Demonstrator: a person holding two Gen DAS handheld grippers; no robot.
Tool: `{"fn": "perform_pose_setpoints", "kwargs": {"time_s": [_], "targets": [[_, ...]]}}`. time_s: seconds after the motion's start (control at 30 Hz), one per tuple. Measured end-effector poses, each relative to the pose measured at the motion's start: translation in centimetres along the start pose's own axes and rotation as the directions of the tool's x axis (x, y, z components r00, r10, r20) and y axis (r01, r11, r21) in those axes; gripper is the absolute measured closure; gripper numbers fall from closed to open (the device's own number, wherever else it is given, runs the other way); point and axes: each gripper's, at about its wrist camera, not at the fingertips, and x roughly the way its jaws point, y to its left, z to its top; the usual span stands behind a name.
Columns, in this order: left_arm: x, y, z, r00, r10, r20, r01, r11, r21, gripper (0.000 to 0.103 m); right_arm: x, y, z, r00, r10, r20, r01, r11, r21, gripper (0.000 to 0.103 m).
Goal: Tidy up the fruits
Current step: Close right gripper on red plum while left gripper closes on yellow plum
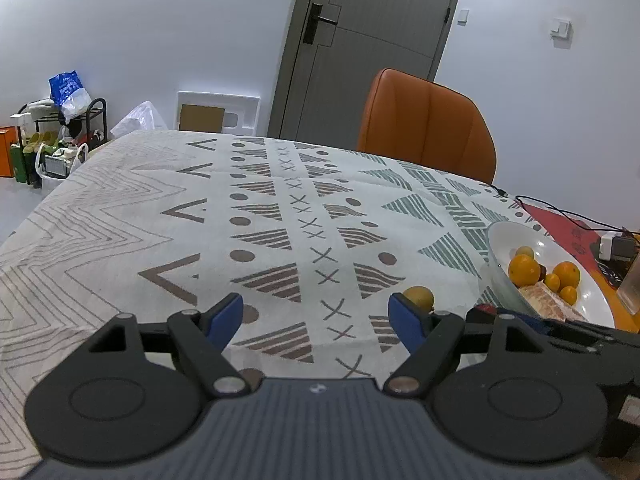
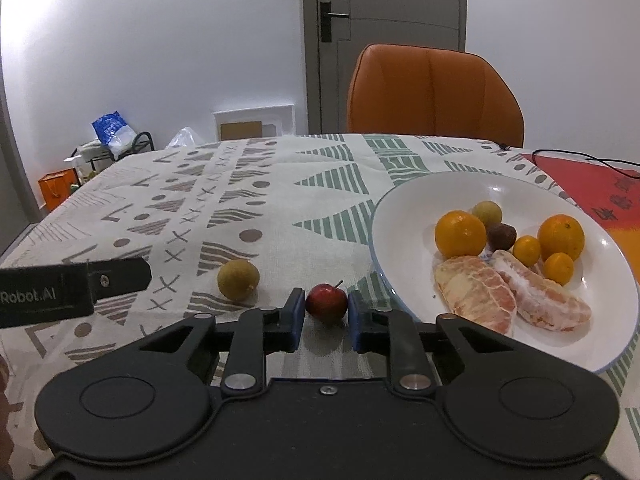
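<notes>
In the right wrist view my right gripper has its blue pads on both sides of a small red fruit on the tablecloth, shut on it. A small yellow-green fruit lies to its left. A white plate at the right holds oranges, small citrus, a dark fruit and peeled pomelo segments. In the left wrist view my left gripper is open and empty above the cloth, with the yellow-green fruit just beyond its right finger. The plate shows at the right there.
A patterned tablecloth covers the table. An orange chair stands behind the far edge. A red mat with a black cable lies at the far right. A clear glass and a charger stand beyond the plate. The left gripper's body juts in from the left.
</notes>
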Motion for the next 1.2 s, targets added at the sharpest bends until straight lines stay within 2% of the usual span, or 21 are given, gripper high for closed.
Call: {"fn": "perform_pose_setpoints", "kwargs": {"time_s": [0.63,0.9,1.2], "targets": [[0.9,-2.4,0.5,0.999,-0.033,-0.004,0.033,0.999,0.025,0.031,-2.5,-1.7,1.6,0.993,0.094,0.066,-0.097,0.994,0.043,0.082],[2.2,-3.9,0.6,0.999,-0.045,-0.027,0.046,0.998,0.04,0.041,-3.6,-3.1,2.1,0.989,0.109,0.097,-0.115,0.991,0.065,0.082],[4.1,-5.3,0.4,0.997,-0.05,-0.064,0.053,0.997,0.047,0.056,-4.8,-5.6,2.4,0.989,0.073,0.126,-0.085,0.992,0.096,0.082]]}}
